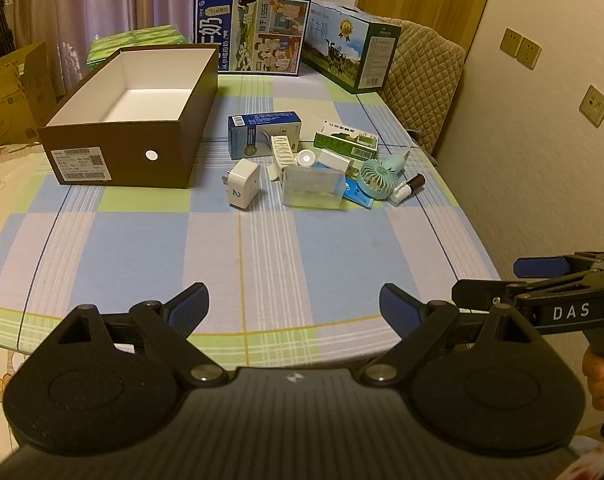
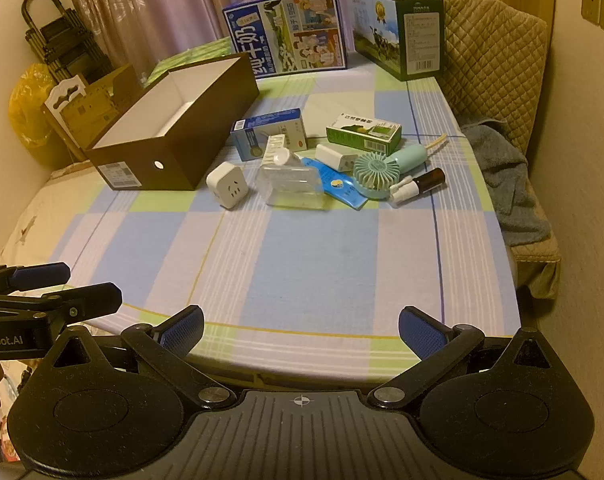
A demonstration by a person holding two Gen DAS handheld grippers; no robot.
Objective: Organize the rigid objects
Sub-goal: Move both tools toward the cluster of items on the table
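An open dark brown box [image 1: 142,148] [image 2: 190,152] with a white inside stands empty at the table's left. Beside it to the right lies a pile: a white plug adapter [image 1: 244,182] [image 2: 227,185], a clear plastic case [image 1: 313,189] [image 2: 290,188], a blue carton [image 1: 264,132] [image 2: 268,130], a green carton [image 1: 346,142] [image 2: 364,134], a mint hand fan [image 1: 378,178] [image 2: 376,174] and a small brown bottle [image 1: 410,186] [image 2: 422,182]. My left gripper [image 1: 294,306] [image 2: 68,284] is open and empty over the near table edge. My right gripper [image 2: 300,328] [image 1: 498,278] is open and empty beside it.
Two large milk cartons [image 1: 250,32] [image 2: 398,30] stand at the table's far edge. A quilted chair [image 2: 498,48] with a grey towel [image 2: 502,176] is at the right. Cardboard boxes [image 1: 10,92] stand on the left. The checked tablecloth [image 1: 302,252] covers the table.
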